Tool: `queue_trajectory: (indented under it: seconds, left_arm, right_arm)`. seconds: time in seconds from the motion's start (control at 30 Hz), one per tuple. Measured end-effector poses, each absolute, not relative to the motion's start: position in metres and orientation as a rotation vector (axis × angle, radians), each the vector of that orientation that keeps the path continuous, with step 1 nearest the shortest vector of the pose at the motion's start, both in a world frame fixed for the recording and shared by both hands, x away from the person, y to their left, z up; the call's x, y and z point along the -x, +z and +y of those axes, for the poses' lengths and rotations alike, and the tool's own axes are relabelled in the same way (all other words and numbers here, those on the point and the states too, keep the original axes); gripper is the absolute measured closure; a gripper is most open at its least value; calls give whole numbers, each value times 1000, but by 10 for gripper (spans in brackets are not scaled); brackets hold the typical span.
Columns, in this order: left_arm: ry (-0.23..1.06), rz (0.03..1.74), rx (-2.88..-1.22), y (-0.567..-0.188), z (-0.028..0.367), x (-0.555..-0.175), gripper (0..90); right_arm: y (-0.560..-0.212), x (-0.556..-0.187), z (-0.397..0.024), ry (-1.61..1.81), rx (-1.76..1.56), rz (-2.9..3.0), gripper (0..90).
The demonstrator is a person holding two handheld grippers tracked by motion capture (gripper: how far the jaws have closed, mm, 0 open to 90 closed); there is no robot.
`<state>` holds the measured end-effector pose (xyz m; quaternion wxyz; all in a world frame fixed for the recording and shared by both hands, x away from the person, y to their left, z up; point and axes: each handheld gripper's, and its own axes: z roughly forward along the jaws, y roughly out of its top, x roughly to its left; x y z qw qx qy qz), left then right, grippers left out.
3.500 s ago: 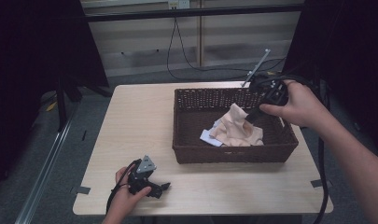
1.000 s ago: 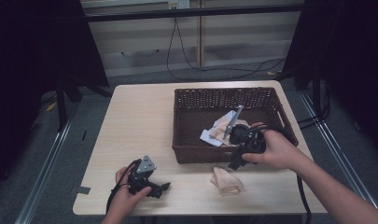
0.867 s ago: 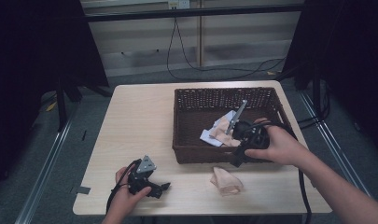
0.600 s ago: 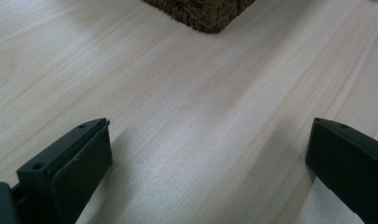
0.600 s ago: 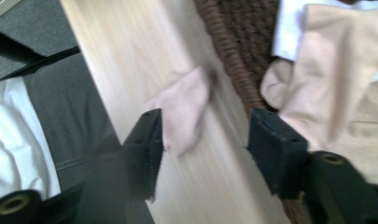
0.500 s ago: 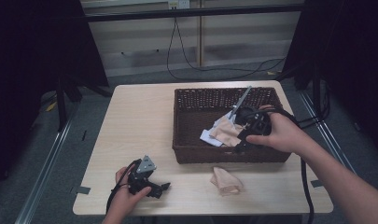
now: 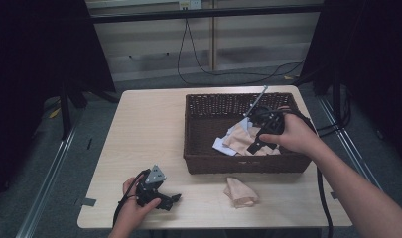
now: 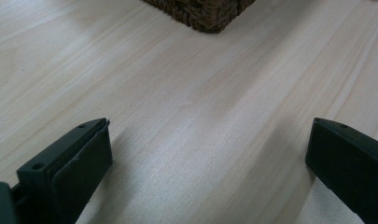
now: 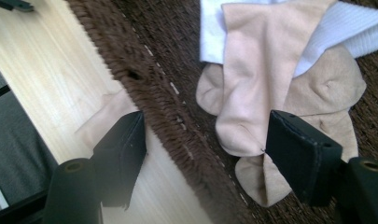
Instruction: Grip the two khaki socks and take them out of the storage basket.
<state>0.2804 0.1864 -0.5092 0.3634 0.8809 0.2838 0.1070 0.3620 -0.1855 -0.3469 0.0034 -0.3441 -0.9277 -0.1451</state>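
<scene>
Wicker, dark brown: the basket [image 7: 198, 130] sits on the right half of the pale wooden table [image 7: 144, 124]. I hold the right gripper [image 7: 260, 141] over the basket's near right part, jaws spread wide with nothing between them. In the right gripper view the jaws straddle the basket's near rim [image 9: 177, 116]; one jaw is over the table side, the other over the pile inside. That pile is beige socks [image 9: 256, 79] lying on a white ribbed cloth [image 9: 354, 28]. One more beige sock [image 7: 240, 192] lies crumpled on the table just outside the basket's near wall. The left gripper [image 7: 164, 198] rests on the table at the near left edge, well apart from the basket, jaws wide apart over bare wood [image 8: 186, 116], holding nothing.
</scene>
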Motion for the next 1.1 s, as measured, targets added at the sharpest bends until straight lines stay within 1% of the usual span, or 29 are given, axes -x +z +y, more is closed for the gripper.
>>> queue_trajectory:
  seconds: [0.2,0.33,0.4,0.47,0.53,0.57,0.6,0.67,0.73,0.87,1.1]
  left_arm:
    - [276,730,-2267,-509,186,-280,0]
    - [270,734,-2265,-509,186,-280,0]
    - [270,735,-2265,-509,186,-280,0]
    - [271,734,-2265,-509,186,-280,0]
    - [271,735,-2264,-509,186,-280,0]
    - [271,735,-2264,-509,186,-280,0]
    - [271,734,-2265,-509,186,-280,0]
    - [271,734,-2265,-509,186,-280,0]
    - [270,734,-2264,-509,186,-280,0]
    - [271,734,-2265,-509,186,-280,0]
    - [271,734,-2265,-509,186,-280,0]
  right_arm:
    - [-361,-374,-189,-417,1143,-2901,277]
    - [-368,-383,-191,-422,1200,-2870,285]
    - [-372,-386,-191,-428,1223,-2867,312]
    - [-377,-390,-191,-415,1245,-2854,318]
    - [-383,-393,-191,-407,1264,-2857,356]
    - [-383,-393,-191,-407,1264,-2857,356]
    - [-389,-397,-192,-395,1280,-2864,375]
    - [-392,-399,-192,-389,1282,-2863,397]
    - [-396,-402,-192,-414,1303,-2866,437]
    - [-402,-407,-191,-401,1308,-2850,442]
    - [-412,-414,-188,-393,1315,-2849,501]
